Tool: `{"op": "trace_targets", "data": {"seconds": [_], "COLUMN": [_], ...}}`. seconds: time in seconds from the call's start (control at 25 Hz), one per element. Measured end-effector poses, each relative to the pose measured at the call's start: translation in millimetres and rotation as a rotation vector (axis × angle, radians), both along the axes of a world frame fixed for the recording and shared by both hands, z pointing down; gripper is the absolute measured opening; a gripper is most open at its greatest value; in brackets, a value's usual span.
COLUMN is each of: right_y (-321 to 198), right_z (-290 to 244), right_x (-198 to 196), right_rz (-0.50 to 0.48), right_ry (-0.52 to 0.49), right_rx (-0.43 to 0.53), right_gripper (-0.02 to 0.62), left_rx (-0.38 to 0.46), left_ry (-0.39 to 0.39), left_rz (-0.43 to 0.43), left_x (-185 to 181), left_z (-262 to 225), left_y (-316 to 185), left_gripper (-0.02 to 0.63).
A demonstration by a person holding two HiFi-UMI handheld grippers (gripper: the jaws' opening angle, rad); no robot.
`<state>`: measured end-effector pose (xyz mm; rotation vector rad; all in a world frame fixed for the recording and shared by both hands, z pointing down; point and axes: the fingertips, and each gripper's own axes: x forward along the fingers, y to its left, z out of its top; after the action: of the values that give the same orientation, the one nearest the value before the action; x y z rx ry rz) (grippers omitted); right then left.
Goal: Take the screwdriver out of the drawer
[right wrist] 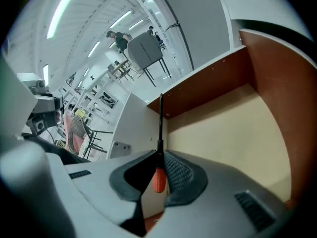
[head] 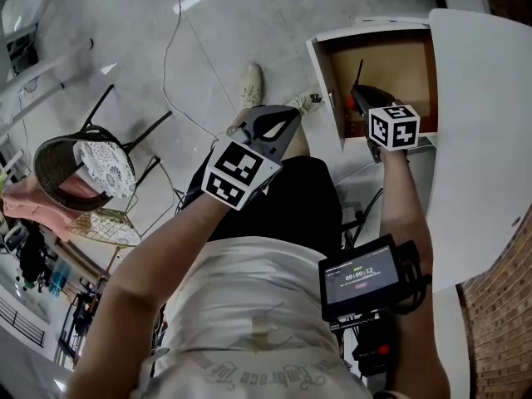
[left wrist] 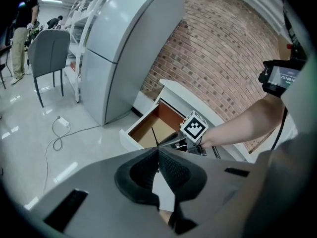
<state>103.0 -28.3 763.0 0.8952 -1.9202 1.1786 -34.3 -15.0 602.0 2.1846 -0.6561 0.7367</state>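
Note:
The white drawer [head: 328, 73] stands pulled open from the white table, and its brown inside [right wrist: 228, 128] is bare. My right gripper [head: 361, 100] is at the drawer's near end, shut on the screwdriver. The orange handle [right wrist: 158, 180] sits between the pads, and the black shaft [right wrist: 160, 120] points out past the fingertips over the drawer's inside. My left gripper [head: 287, 116] is away to the left above the person's lap, shut with nothing in it. In the left gripper view the closed jaws face the drawer [left wrist: 146, 130] and the right gripper's marker cube [left wrist: 192, 127].
The white tabletop [head: 482, 140] runs along the right beside a brick wall [left wrist: 218, 48]. A wicker chair [head: 79, 169] stands at the left and a white cable [head: 170, 56] lies on the tiled floor. A tall grey cabinet [left wrist: 119, 48] stands past the drawer.

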Motion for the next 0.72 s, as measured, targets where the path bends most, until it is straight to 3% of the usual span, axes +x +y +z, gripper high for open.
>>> {"op": "trace_targets", "data": {"seconds": [0.72], "right_y": [4.7], "right_z": [-74.5], "right_x": [2.4], "right_rz": [0.103], "right_ry": [0.0], "right_rx": [0.153], "right_gripper": [0.063], "left_rx": [0.078], "left_ry": [0.004], "left_rz": [0.063], "left_x": [9.8], "left_z": [-46.6], "left_y": [-13.4], "left_gripper": [0.02]}}
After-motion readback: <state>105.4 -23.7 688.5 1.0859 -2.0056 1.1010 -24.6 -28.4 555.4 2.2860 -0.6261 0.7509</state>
